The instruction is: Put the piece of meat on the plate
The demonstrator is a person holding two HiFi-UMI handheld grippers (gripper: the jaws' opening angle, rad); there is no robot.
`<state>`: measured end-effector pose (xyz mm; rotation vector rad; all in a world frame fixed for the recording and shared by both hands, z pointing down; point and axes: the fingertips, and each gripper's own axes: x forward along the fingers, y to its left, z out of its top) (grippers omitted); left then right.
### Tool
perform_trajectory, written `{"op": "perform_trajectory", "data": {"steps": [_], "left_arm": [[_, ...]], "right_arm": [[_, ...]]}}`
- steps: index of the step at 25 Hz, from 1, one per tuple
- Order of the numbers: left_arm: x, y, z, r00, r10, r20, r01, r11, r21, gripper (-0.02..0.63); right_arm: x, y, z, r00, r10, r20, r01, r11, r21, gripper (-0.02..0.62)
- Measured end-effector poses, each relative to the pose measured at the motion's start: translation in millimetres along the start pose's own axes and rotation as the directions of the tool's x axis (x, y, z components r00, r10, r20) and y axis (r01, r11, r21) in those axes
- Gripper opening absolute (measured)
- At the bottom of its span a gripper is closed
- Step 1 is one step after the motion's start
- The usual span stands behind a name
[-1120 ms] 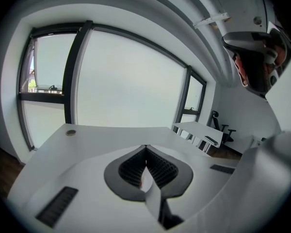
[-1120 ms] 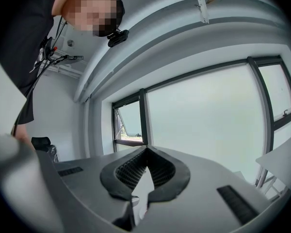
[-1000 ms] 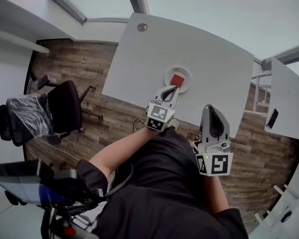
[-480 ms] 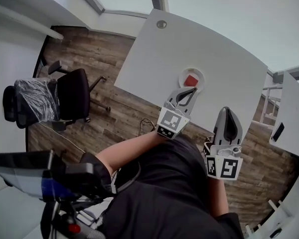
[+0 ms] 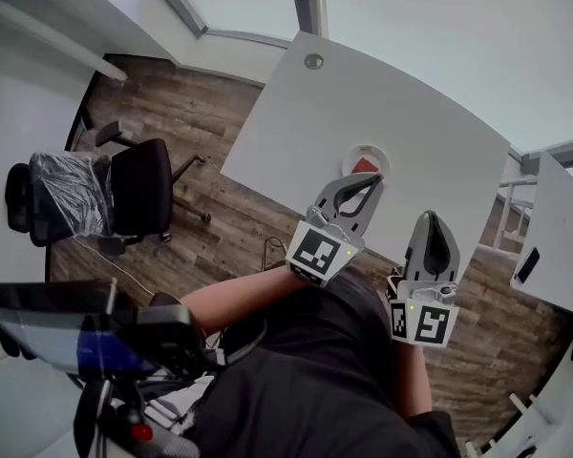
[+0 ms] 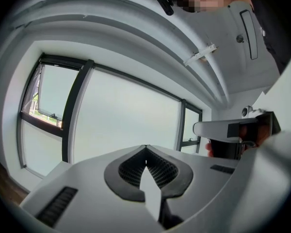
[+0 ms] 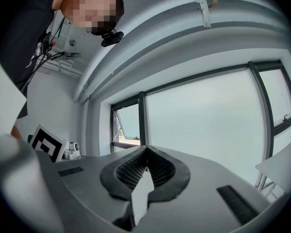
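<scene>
A red piece of meat lies on a small white plate near the front edge of the white table. My left gripper is held up off the table, shut and empty. Its tip overlaps the plate's lower edge in the head view. In the left gripper view its jaws are closed and look level at the windows. To its right my right gripper hangs in front of the table edge, also shut with nothing in it. Neither gripper view shows the plate or the meat.
A black office chair stands on the wooden floor at the left. A second white table is at the right. A round cable grommet sits at the table's far corner. Large windows fill both gripper views.
My left gripper has risen towards the head camera and looks larger; its tip now covers the lower part of the plate. The right gripper has stayed about where it was.
</scene>
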<state>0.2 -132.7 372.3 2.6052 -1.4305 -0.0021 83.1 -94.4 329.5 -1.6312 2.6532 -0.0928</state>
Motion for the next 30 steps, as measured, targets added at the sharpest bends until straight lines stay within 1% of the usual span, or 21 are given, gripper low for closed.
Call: {"op": "perform_trajectory", "data": {"steps": [2,5,8,13,16,23,30], "left_arm": [[-2,-1,9,1.000,0.001,0.026,-0.002,1.000,0.023,0.006],[-4,-5,13,0.995,0.003,0.095,-0.005,1.000,0.019,0.006],[-7,-8,18,0.993,-0.002,0.115,-0.001,1.000,0.026,0.006],[-11,-9,24,0.991,-0.011,0.132,0.004,0.999,0.052,0.006],[-13,-10,25,0.991,-0.012,0.132,0.006,0.999,0.044,0.006],[-20,-5,27,0.990,-0.001,0.142,-0.004,0.999,0.040,0.006],[-29,10,31,0.988,0.020,0.150,-0.024,0.999,0.025,0.006]], "right_arm": [[3,3,1,1.000,0.010,-0.002,-0.010,1.000,-0.012,0.005],[4,6,3,1.000,0.012,-0.004,-0.012,1.000,-0.028,0.005],[4,7,4,1.000,0.008,-0.005,-0.008,0.999,-0.041,0.005],[5,7,7,1.000,-0.003,0.005,0.003,0.998,-0.058,0.005],[5,8,9,1.000,-0.004,0.007,0.005,0.998,-0.062,0.005],[8,19,7,1.000,0.022,0.001,-0.022,0.998,-0.066,0.005],[17,31,5,1.000,0.027,-0.005,-0.028,0.997,-0.071,0.005]]}}
